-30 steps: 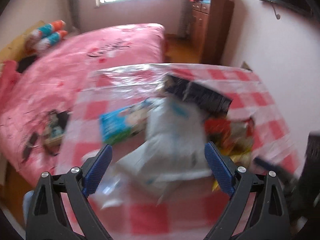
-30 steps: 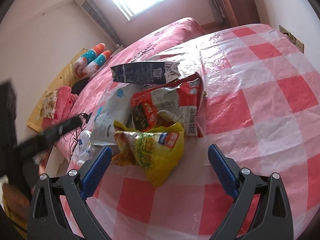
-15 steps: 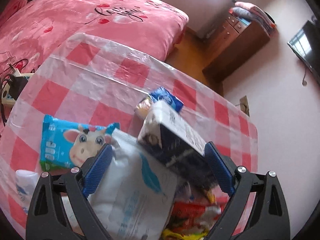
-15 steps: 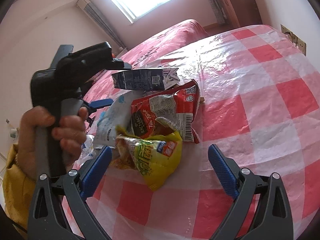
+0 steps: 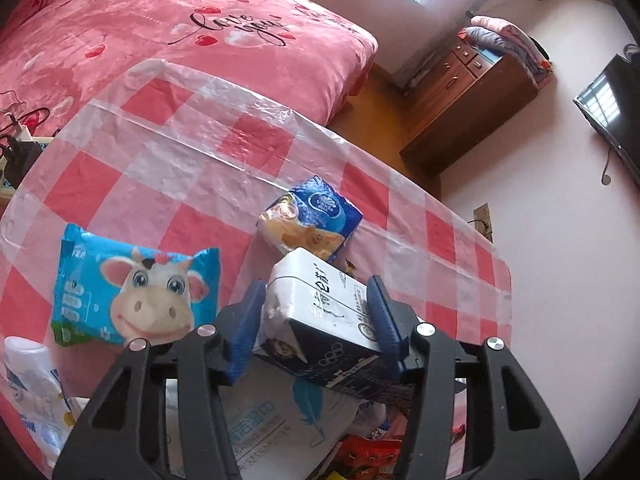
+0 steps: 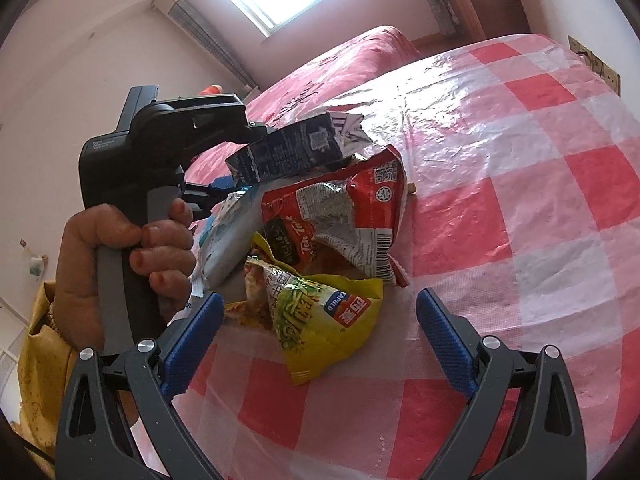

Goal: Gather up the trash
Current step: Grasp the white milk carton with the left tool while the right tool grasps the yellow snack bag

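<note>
My left gripper (image 5: pixel 316 300) is shut on a dark blue and white milk carton (image 5: pixel 320 316), its blue pads pressing both sides; the carton also shows in the right wrist view (image 6: pixel 288 152), held above the pile. Under it lie a white wet-wipe pack (image 5: pixel 276 428), a red snack bag (image 6: pixel 340 216) and a yellow snack bag (image 6: pixel 320 316). My right gripper (image 6: pixel 320 316) is open and empty, its fingers either side of the yellow bag, just short of it.
A blue cow-print wipe pack (image 5: pixel 132 288) and a blue tissue pack (image 5: pixel 312 216) lie on the red-checked table cover (image 5: pixel 160 168). A white bottle (image 5: pixel 32 396) is at the left edge. A pink bed (image 5: pixel 160 40) stands beyond the table.
My left gripper moved in over the pile and closed on the milk carton, which now sits lifted between its pads. The right gripper has barely moved.
</note>
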Tool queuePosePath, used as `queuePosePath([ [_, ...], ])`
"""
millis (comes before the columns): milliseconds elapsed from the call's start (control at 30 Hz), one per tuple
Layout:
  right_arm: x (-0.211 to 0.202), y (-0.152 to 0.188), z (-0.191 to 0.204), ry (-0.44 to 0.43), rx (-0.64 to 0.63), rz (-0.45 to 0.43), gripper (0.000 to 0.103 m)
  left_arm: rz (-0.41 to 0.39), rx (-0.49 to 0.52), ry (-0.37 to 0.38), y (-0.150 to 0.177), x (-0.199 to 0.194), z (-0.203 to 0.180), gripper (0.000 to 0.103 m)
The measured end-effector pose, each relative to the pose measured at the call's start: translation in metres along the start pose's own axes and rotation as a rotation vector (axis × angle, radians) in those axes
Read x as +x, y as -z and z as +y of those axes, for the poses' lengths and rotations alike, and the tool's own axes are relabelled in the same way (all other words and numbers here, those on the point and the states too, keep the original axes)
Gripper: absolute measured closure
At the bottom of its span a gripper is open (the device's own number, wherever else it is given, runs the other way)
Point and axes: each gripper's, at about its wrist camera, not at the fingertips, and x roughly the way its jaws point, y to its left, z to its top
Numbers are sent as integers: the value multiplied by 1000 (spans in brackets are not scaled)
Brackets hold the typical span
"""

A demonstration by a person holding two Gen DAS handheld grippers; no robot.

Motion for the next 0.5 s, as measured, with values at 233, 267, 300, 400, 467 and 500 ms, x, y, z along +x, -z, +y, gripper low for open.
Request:
queuePosePath([
  [233, 2, -2, 5, -43, -17, 36, 7, 16, 24, 29, 21, -20, 8, 54],
  [267, 1, -1, 5, -42, -26, 41, 7, 16, 26, 35, 26, -25, 10, 54],
  [300, 0, 0, 7, -40, -35, 46, 7, 18, 22, 44, 31, -30, 13, 54],
  [400, -2, 1, 8, -39, -50, 56, 7, 19, 8, 64, 44, -43, 22, 55],
  [467, -4, 3, 9, -35, -61, 67, 7, 22, -2, 75, 52, -52, 27, 55],
  [500, -4, 5, 10, -33, -66, 71, 7, 25, -6, 87, 59, -58, 30, 55],
])
